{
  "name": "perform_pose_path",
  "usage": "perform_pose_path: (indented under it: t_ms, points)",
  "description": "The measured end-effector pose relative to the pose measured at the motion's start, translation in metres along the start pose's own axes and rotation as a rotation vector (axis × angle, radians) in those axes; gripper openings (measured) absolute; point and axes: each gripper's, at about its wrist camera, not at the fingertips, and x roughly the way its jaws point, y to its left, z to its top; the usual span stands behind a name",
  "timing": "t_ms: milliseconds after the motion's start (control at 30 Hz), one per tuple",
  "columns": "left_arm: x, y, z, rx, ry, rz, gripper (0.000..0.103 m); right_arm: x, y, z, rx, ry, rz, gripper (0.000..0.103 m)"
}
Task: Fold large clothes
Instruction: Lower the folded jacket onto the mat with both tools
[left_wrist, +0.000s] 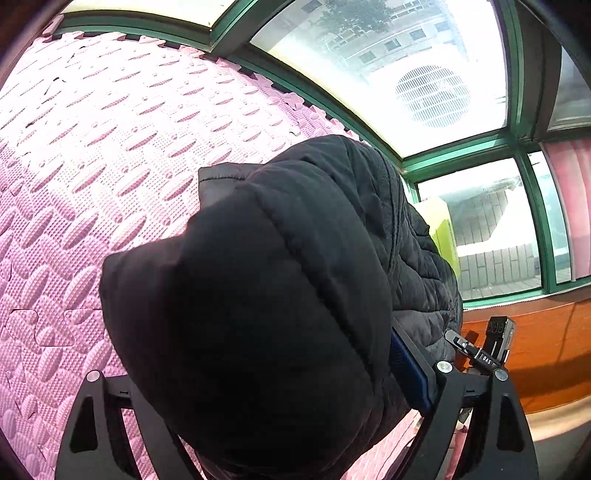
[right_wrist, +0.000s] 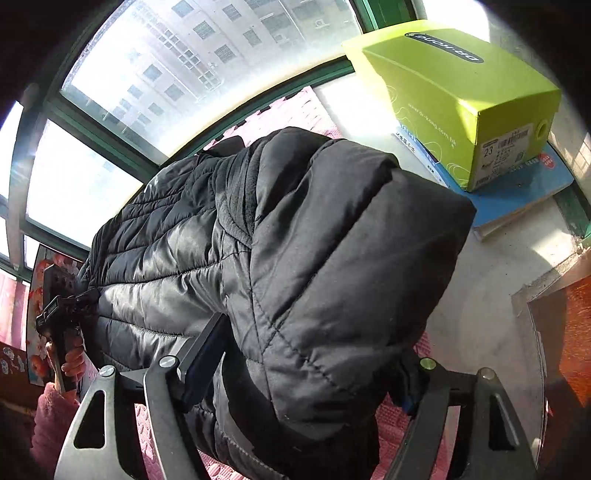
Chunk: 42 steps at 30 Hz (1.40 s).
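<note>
My left tool (left_wrist: 258, 424) and right tool (right_wrist: 295, 387) spread, jacket (right_wrist: 280, 258) bulging between prongs, over pink mat (left_wrist: 92, 166). Right view alone: green box (right_wrist: 461, 92) beyond. Left view: mat's far edge bare.

A black quilted jacket (left_wrist: 266, 295) with stitched channels lies on a pink foam floor mat (left_wrist: 92, 147) embossed with oval ridges. At the upper right of the right wrist view, a lime-green box (right_wrist: 454, 96) sits on a blue book (right_wrist: 517, 192). Window frames (left_wrist: 454, 155) are dark green.
</note>
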Motion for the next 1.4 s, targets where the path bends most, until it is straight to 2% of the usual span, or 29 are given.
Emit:
perform_pose_path:
  t_ms: [133,233,333,467,567,700,833,967,1067,1133,1200,1233,1300,1400]
  points:
    - [-0.042,-0.003,0.017,-0.001,-0.096,0.045,0.096,-0.031,0.002,0.0,-0.045,-0.036,-0.133,0.083]
    - [-0.078,-0.015,0.017,0.029,-0.201,0.072,0.096,-0.058,0.016,-0.002,-0.084,-0.13,-0.199,0.083]
    - [-0.1,-0.037,0.019,0.075,-0.283,0.044,0.096,-0.074,0.028,0.001,-0.126,-0.216,-0.204,0.083]
    - [-0.11,-0.082,0.004,0.191,-0.34,0.004,0.094,-0.067,0.041,0.009,-0.148,-0.255,-0.158,0.083]
    - [-0.086,-0.109,0.01,0.256,-0.318,-0.024,0.089,-0.046,0.048,0.019,-0.137,-0.261,-0.14,0.083]
    - [-0.037,-0.122,0.026,0.262,-0.248,-0.01,0.074,-0.019,0.054,0.033,-0.12,-0.253,-0.129,0.083]
    - [0.01,-0.1,0.052,0.225,-0.191,0.042,0.073,0.01,0.052,0.041,-0.136,-0.229,-0.187,0.083]
    - [0.041,-0.072,0.067,0.179,-0.131,0.101,0.064,0.034,0.042,0.045,-0.128,-0.167,-0.238,0.083]
    - [0.057,-0.049,0.077,0.106,-0.097,0.094,0.052,0.047,0.034,0.047,-0.111,-0.125,-0.253,0.083]
    - [0.062,-0.035,0.082,0.062,-0.092,0.091,0.034,0.055,0.03,0.049,-0.095,-0.1,-0.263,0.083]
    - [0.064,-0.025,0.082,0.041,-0.102,0.084,0.026,0.06,0.027,0.051,-0.079,-0.086,-0.269,0.084]
    - [0.062,-0.026,0.08,0.053,-0.117,0.085,0.026,0.062,0.026,0.052,-0.078,-0.084,-0.268,0.085]
    - [0.055,-0.04,0.069,0.139,-0.154,0.153,0.026,0.061,0.025,0.051,-0.08,-0.084,-0.259,0.086]
    - [0.052,-0.068,0.046,0.283,-0.21,0.31,0.029,0.051,0.03,0.045,-0.105,-0.124,-0.265,0.086]
